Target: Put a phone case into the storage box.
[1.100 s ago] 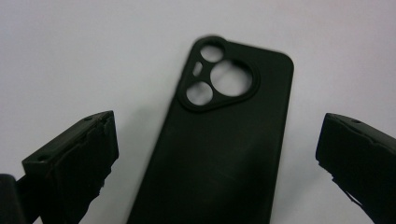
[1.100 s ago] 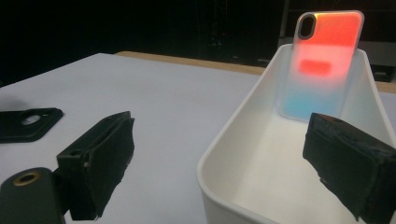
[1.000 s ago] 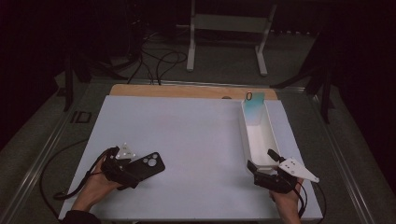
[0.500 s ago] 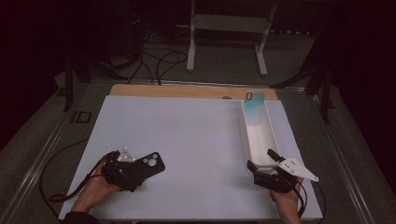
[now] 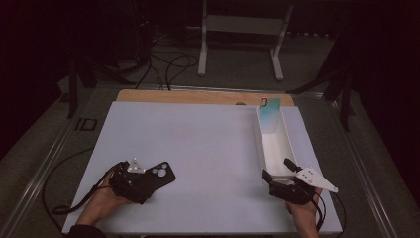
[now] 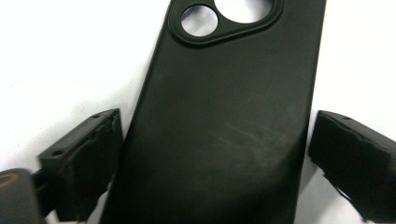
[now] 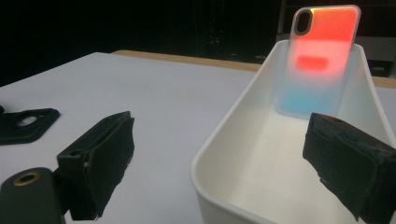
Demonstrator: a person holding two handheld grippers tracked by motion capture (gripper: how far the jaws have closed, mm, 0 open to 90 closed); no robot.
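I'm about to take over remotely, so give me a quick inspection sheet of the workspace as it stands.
Surface: white sheet over a wooden table.
Job's things: black phone case lying flat, camera cutout away from the left gripper; white tray holding a gradient phone case leaning on its far wall.
Clutter: nothing seen.
Grippers: left gripper open, jaws just closing in on the black case, pads not yet pressing; right gripper open, straddling the tray's near corner.
Cables: one trails from each gripper; more lie on the floor.
Surroundings: dark room, white stand behind.
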